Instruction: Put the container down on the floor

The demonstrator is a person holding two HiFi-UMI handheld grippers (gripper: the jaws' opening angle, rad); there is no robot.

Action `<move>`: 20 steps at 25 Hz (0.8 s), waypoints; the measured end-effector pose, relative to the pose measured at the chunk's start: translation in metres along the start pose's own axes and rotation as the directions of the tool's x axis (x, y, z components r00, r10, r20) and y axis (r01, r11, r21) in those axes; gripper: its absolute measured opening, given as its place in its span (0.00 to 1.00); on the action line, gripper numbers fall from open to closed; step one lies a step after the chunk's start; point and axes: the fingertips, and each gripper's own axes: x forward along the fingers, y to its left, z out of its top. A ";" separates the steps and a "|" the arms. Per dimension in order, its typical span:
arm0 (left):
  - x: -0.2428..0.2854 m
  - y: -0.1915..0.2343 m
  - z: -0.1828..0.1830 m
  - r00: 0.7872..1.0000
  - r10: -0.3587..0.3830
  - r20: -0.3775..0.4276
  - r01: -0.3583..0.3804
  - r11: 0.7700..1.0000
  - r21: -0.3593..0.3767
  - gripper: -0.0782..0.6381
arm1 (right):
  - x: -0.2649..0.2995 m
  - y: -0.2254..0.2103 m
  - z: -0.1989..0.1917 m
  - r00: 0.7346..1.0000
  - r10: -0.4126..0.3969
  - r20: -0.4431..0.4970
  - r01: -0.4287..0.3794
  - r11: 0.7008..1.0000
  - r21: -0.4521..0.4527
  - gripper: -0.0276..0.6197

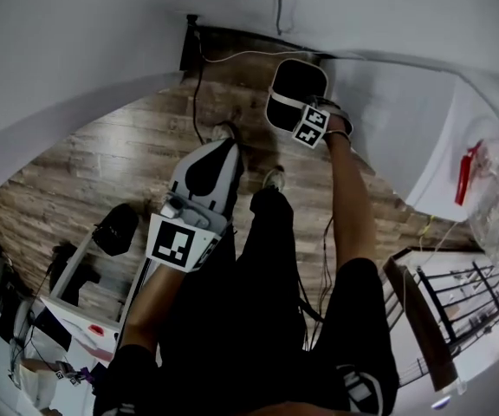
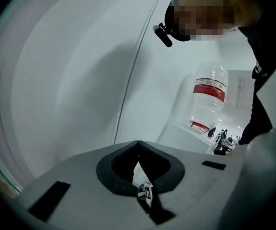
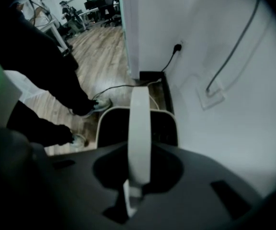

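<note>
The container (image 1: 297, 85) is a black bin with a white rim and a white carrying handle (image 3: 139, 128). It hangs above the wooden floor (image 1: 119, 159), close to the white wall. My right gripper (image 1: 293, 107) points straight down and is shut on the handle. In the right gripper view the handle runs up out of my right gripper (image 3: 138, 150), with the container (image 3: 114, 128) below it. My left gripper (image 1: 223, 150) is lower left of the container, shut and holding nothing. In its own view my left gripper (image 2: 137, 145) faces a white wall.
The person's shoes (image 1: 274, 178) stand on the floor just below the container. A black cable (image 3: 128, 86) runs along the skirting to a wall socket (image 3: 178, 47). A clear water bottle (image 2: 207, 97) stands on a white ledge. A chair (image 1: 418, 319) is at right, and desk clutter (image 1: 76, 276) at lower left.
</note>
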 end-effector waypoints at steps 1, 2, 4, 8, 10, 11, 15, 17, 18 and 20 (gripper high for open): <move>0.003 0.001 -0.001 1.000 -0.005 -0.001 0.005 1.000 -0.002 0.15 | 0.002 -0.004 -0.001 1.000 -0.007 -0.005 0.007 1.000 -0.002 0.13; 0.005 0.001 -0.001 1.000 -0.010 -0.001 0.010 1.000 -0.003 0.15 | 0.004 -0.009 -0.002 1.000 -0.015 -0.007 0.015 1.000 -0.004 0.13; 0.010 0.002 -0.003 1.000 -0.020 -0.002 0.020 1.000 -0.003 0.15 | 0.007 -0.016 -0.004 0.999 -0.032 -0.011 0.032 0.999 -0.008 0.13; 0.020 0.003 -0.009 0.999 -0.037 -0.007 0.037 0.999 -0.007 0.15 | 0.016 -0.031 -0.013 0.998 -0.067 -0.013 0.067 0.998 -0.001 0.13; 0.024 0.004 -0.013 0.999 -0.041 -0.009 0.041 0.999 -0.005 0.15 | 0.019 -0.038 -0.016 0.997 -0.083 -0.011 0.083 0.997 0.007 0.13; 0.026 0.004 -0.014 0.999 -0.043 -0.008 0.043 0.999 0.001 0.15 | 0.021 -0.041 -0.018 0.996 -0.089 -0.011 0.089 0.996 0.011 0.13; 0.033 0.005 -0.018 0.999 -0.042 -0.011 0.042 0.998 0.045 0.15 | 0.025 -0.058 -0.024 0.993 -0.115 -0.008 0.116 0.993 0.017 0.13; 0.034 0.002 -0.021 0.999 -0.046 -0.016 0.047 0.998 0.051 0.15 | 0.027 -0.065 -0.026 0.990 -0.139 -0.009 0.139 0.990 0.011 0.13; 0.034 0.001 -0.023 0.999 -0.048 -0.018 0.049 0.997 0.052 0.15 | 0.029 -0.067 -0.027 0.988 -0.151 -0.012 0.151 0.988 0.005 0.13; 0.036 0.000 -0.027 0.999 -0.049 -0.022 0.050 0.998 0.049 0.15 | 0.035 -0.071 -0.028 0.986 -0.164 -0.023 0.164 0.986 -0.002 0.13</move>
